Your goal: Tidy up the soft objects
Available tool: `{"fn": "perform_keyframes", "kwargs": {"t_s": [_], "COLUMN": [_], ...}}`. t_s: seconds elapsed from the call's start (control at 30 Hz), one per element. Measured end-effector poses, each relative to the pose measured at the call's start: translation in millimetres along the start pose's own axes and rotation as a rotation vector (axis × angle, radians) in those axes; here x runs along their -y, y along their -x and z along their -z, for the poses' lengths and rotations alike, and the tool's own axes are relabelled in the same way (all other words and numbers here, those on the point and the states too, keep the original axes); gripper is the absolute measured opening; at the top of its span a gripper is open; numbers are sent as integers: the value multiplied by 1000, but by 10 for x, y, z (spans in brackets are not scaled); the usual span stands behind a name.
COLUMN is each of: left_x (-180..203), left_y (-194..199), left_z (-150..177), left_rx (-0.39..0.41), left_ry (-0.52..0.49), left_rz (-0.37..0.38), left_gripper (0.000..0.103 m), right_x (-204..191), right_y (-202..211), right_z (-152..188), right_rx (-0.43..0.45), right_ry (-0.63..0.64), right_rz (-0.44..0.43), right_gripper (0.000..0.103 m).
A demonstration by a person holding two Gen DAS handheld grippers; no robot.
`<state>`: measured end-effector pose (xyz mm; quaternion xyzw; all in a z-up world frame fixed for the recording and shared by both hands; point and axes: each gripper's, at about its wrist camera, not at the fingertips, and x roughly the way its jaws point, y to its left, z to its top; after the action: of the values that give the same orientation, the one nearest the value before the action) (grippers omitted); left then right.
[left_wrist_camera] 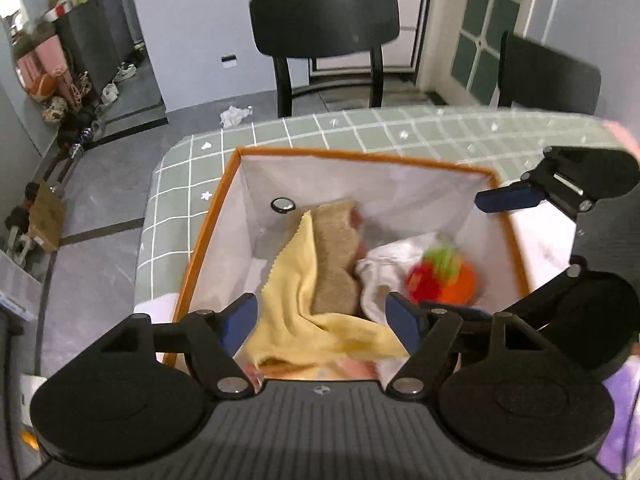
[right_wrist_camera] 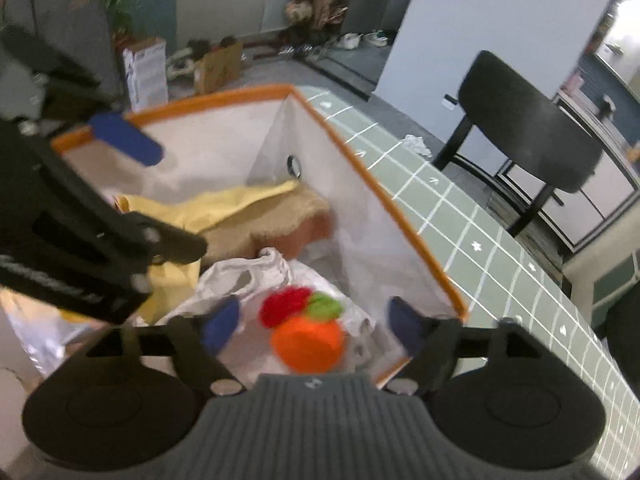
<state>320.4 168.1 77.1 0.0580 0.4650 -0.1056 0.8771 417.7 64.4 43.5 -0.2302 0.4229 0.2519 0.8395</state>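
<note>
**Both grippers spread over the orange-rimmed bin**

We took the fabric bin (left_wrist_camera: 208,224), with its orange rim and white lining, as our landmark; it stood on the green checked table (left_wrist_camera: 360,128). Inside its left part we saw a yellow cloth (left_wrist_camera: 296,300) draped partly over a tan towel (left_wrist_camera: 334,256) that ran toward the far wall. Our left gripper (left_wrist_camera: 322,320) hung above the near edge of the bin over that cloth, its fingers (left_wrist_camera: 240,316) spread apart and holding nothing. We judged it was placed there because the cloth belonged inside and needed no more holding.

Toward the right part of the bin lay a crumpled white cloth (left_wrist_camera: 384,260), and on it a knitted toy (right_wrist_camera: 308,330) in red, green and orange. Our right gripper (right_wrist_camera: 316,324) hovered above that toy, fingers (right_wrist_camera: 220,326) released on either side, gripping nothing. The toy was blurred, so we could not tell whether it was at rest. Beyond the bin, past the table, stood a black chair (left_wrist_camera: 324,24).
</note>
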Motion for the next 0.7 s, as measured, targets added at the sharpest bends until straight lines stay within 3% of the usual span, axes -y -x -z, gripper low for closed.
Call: {"fn": "perform_keyframes", "kwargs": {"t_s": [0.17, 0.37, 0.47, 0.57, 0.7], "left_x": [145, 139, 183, 224, 275], "left_y": [410, 684, 795, 845, 900], "left_z": [108, 280, 400, 457, 566], "left_rx": [50, 53, 71, 42, 74], "left_ry": [64, 191, 223, 264, 300], "left_rz": [-61, -100, -152, -152, -179], "left_gripper": [91, 91, 91, 92, 99], "right_x": [-8, -217, -338, -426, -455], "right_y": [390, 794, 966, 1065, 1058], "right_z": [56, 132, 225, 357, 518], "right_rx": [30, 3, 25, 58, 99], "right_ry": [-87, -164, -178, -204, -229], "right_rz": [-40, 29, 60, 73, 84], "right_gripper": [100, 100, 100, 100, 100]}}
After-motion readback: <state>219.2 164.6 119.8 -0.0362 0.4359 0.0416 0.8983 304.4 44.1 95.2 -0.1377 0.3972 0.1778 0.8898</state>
